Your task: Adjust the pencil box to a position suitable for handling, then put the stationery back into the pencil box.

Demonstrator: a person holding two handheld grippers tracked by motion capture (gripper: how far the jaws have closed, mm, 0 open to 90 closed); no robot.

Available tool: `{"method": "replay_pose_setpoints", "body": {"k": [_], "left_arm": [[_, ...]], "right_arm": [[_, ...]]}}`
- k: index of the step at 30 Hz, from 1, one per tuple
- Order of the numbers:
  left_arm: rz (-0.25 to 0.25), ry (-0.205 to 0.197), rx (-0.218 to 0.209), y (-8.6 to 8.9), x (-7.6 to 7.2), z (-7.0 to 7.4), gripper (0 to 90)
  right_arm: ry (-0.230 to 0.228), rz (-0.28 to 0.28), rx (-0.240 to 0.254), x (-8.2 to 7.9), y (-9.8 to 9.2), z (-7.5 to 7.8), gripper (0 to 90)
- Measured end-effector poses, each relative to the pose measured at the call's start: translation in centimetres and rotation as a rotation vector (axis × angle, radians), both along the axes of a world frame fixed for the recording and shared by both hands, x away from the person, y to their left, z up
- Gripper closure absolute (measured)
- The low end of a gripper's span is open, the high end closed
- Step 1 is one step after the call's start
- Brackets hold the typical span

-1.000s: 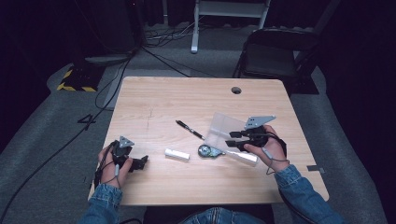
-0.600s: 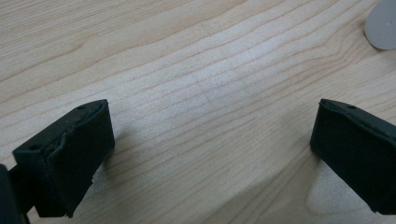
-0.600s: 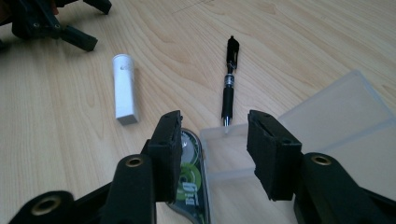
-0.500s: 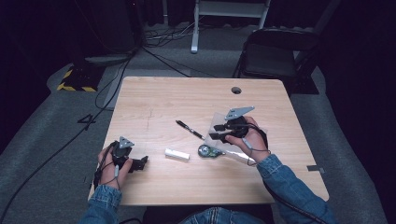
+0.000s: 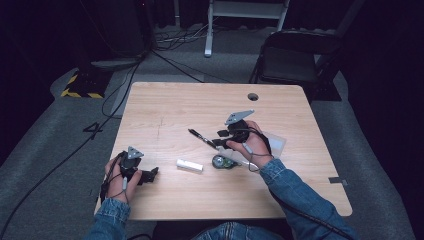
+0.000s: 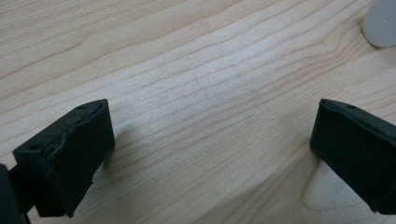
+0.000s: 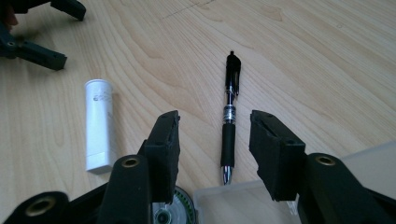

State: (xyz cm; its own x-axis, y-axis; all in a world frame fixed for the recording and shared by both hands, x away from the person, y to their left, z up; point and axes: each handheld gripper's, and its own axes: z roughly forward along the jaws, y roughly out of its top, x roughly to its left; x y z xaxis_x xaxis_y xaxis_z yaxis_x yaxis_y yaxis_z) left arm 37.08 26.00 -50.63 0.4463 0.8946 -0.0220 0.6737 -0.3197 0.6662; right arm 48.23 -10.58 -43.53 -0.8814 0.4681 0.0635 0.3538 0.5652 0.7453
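Looking along our right gripper (image 7: 212,140), we see its fingers (image 7: 163,149) set about half apart with the black pen (image 7: 229,126) lying lengthwise in the gap between them, its silver tip toward us and its clip end away; the pads do not touch it, and the fingers have just been opening a little. Just below the tip sits the edge of a clear plastic case (image 7: 243,200), and at the left finger's base we catch a round tape dispenser with a green ring (image 7: 175,207). Left of the pen, apart from it, lies a white tube (image 7: 99,123) on the counter (image 7: 327,56).

From the high view, our right gripper (image 5: 225,137) hovers over the pen (image 5: 202,138) near the middle of the counter (image 5: 190,100), the tape dispenser (image 5: 222,161) just beside our hand and the white tube (image 5: 189,165) farther left. The clear case (image 5: 275,142) lies under our wrist.

Our left gripper (image 5: 147,175) rests near the front left corner, well apart from the pen; its own view shows the fingers (image 6: 70,154) wide, with bare wood between them.

Beyond the counter stands a dark folding chair (image 5: 295,60).
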Motion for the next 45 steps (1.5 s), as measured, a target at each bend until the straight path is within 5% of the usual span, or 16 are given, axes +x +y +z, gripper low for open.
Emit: {"method": "replay_pose_setpoints", "body": {"k": [18,26,45], "left_arm": [[-0.001,0.000,0.002,0.0,0.0,0.0,0.0],[-0.002,0.000,0.000,0.0,0.0,0.0,0.0],[-0.003,0.000,0.001,0.0,0.0,0.0,0.0]], "right_arm": [[0.037,-0.059,-0.073,2.5,3.5,-3.0,55.7],[0.050,-0.060,-0.139,3.2,4.3,-4.5,65.8],[0.033,-0.051,-0.208,2.7,4.5,-4.7,80.4]]}}
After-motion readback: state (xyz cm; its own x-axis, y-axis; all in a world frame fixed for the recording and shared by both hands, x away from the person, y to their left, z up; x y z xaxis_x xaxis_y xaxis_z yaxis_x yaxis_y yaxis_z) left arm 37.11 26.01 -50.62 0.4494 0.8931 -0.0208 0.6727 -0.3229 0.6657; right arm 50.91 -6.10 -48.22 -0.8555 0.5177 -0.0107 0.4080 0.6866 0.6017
